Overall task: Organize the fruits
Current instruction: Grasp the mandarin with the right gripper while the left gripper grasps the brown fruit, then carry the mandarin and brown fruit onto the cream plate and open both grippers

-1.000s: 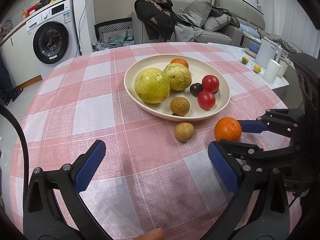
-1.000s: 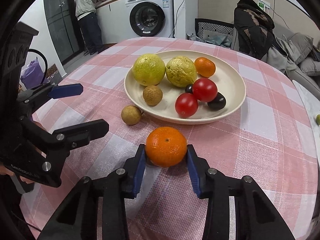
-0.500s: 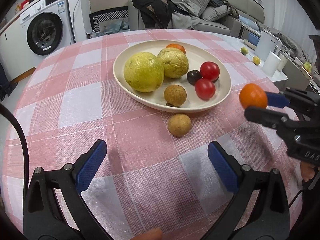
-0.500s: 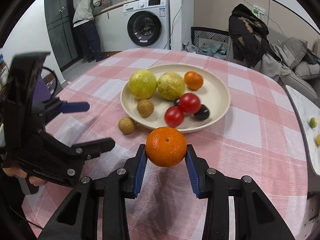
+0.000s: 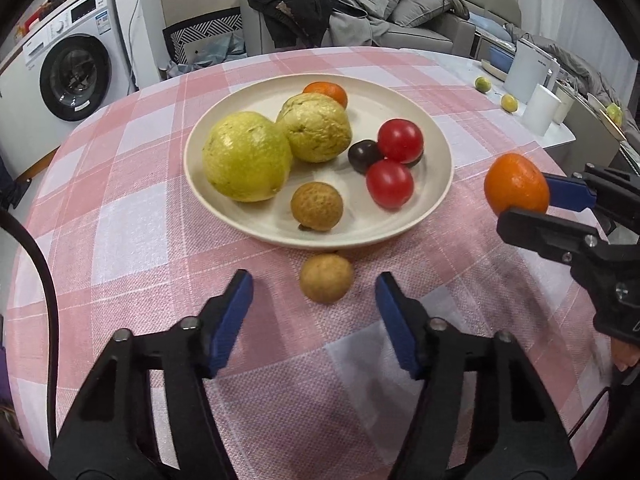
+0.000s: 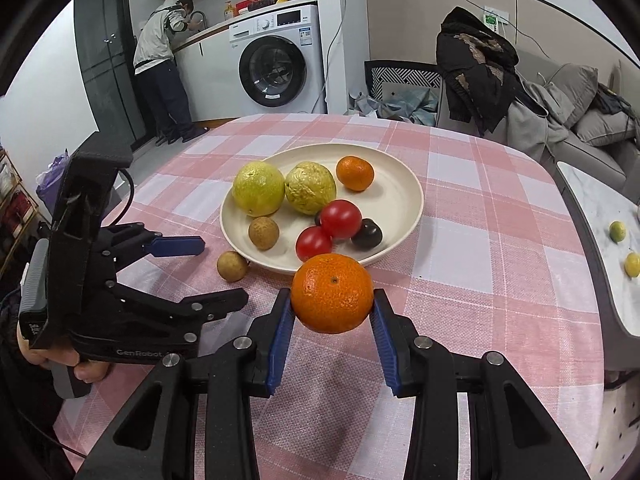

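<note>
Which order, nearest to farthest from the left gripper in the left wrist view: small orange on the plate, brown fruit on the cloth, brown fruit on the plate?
From the left gripper:
1. Brown fruit on the cloth, just ahead, between the fingers.
2. Brown fruit on the plate, near rim.
3. Small orange on the plate, far side.

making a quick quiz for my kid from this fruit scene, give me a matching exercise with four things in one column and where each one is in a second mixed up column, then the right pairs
Things
1. large orange
2. small orange
3. brown fruit off the plate
4. dark plum

Places
A. on the tablecloth, just in front of the open left hand-held gripper
B. at the far side of the plate, behind the yellow-green fruits
C. clamped in the right hand-held gripper, above the table
D. on the plate, touching the red tomatoes

Pairs: 1-C, 2-B, 3-A, 4-D
</note>
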`<state>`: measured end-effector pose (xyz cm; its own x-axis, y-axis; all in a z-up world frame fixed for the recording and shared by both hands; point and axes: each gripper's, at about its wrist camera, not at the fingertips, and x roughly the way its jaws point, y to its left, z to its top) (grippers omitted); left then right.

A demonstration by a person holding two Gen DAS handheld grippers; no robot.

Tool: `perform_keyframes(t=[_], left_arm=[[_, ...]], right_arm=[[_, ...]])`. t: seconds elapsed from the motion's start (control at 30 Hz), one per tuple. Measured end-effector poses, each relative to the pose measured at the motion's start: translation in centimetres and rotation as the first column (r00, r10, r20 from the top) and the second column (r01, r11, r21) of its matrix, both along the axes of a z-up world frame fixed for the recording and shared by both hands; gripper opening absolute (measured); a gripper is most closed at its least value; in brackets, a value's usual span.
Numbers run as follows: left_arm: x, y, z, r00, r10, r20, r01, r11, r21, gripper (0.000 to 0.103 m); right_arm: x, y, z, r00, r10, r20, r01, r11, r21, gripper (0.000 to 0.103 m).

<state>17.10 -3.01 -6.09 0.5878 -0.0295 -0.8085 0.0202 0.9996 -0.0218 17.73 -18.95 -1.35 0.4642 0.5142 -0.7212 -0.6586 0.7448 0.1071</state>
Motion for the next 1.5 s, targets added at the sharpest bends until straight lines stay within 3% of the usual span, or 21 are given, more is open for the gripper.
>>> perform_keyframes(t=[0.17,0.53,0.7,0.97,1.3,1.5], left_arm=[[0.0,-0.8,0.2,0.999,-0.042,0.013,0.042,0.999,0.005,0.023],[-1.4,-0.6,0.8,0.997,-0.069,0.045,0.069,0.998,0.0,0.023],[-3.4,-0.3,1.9,0.992,-0.087,0.093,0.087,0.996,-0.001,0.023],[-5.1,1.5,4.3,0.983,-0.042,0.179,0.047,0.999,-0.025,0.023],[-2.9,4.6,4.4,0.987,0.023,0.16,-0.015,0.999,-0.048,0.023],[-1.4,4.6,4.2,0.988,0.014,0.153,-0.009,0.999,-0.032,0.023]], right_arm=[[0.0,-0.2,0.0,1.0,-0.005,0.0,0.005,1.0,0.002,0.039],[-0.1,0.1,-0.4,1.0,0.001,0.0,-0.001,1.0,-0.007,0.039],[-0.3,-0.2,-0.1,1.0,0.004,0.009,-0.004,1.0,0.005,0.039],[-0.5,-0.9,1.0,0.998,-0.033,0.06,0.029,0.997,0.065,0.04],[0.5,-1.1,1.7,0.994,-0.079,0.072,0.071,0.992,0.105,0.039],[1.7,-0.5,1.5,0.994,-0.078,0.073,0.073,0.995,0.072,0.039]])
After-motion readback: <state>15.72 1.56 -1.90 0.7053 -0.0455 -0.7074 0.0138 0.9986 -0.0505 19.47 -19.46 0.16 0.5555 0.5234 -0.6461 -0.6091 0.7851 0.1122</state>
